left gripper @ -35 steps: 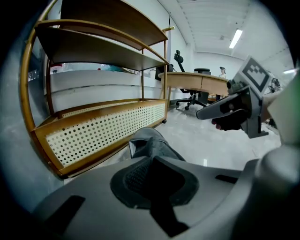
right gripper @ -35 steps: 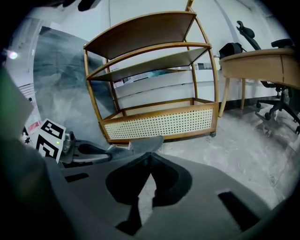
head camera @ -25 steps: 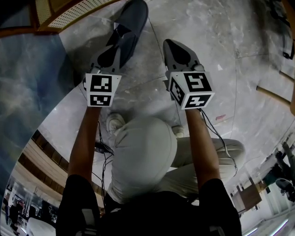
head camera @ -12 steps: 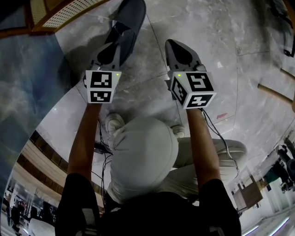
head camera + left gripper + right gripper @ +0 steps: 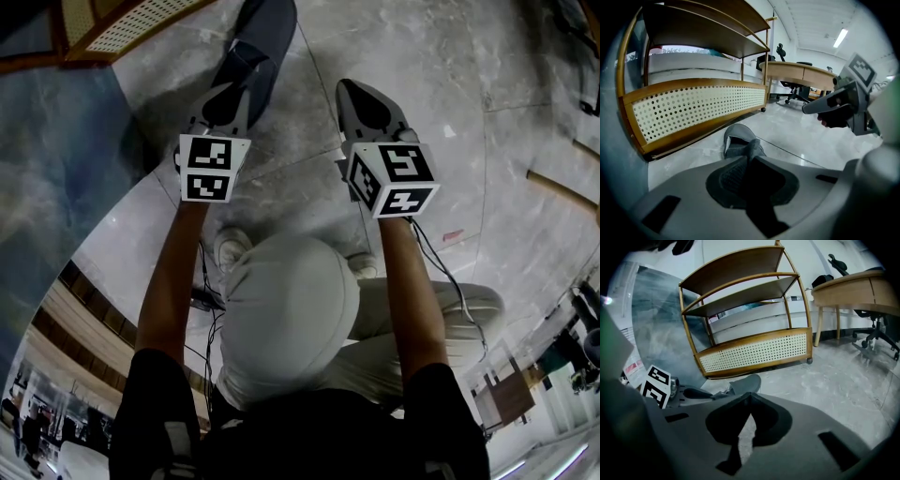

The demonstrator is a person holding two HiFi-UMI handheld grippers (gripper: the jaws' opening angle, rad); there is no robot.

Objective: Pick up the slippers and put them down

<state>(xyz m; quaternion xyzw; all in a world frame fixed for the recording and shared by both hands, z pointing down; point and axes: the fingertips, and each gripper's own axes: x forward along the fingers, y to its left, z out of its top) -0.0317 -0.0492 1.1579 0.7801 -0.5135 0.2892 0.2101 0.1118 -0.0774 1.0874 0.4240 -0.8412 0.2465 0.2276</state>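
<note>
The left gripper point(image 5: 748, 158), closed on the slipper point(image 5: 261, 37) that points to 12 o'clock, has sunk a little toward the floor point(image 5: 412, 66), so putting down seems near; the right gripper point(image 5: 749, 397) is closed, empty.

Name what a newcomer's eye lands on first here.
The left gripper pinches a dark grey slipper by its near end, over the pale marble floor. Just beyond stands a wooden rack with a perforated cream panel. The right gripper hangs empty alongside.
</note>
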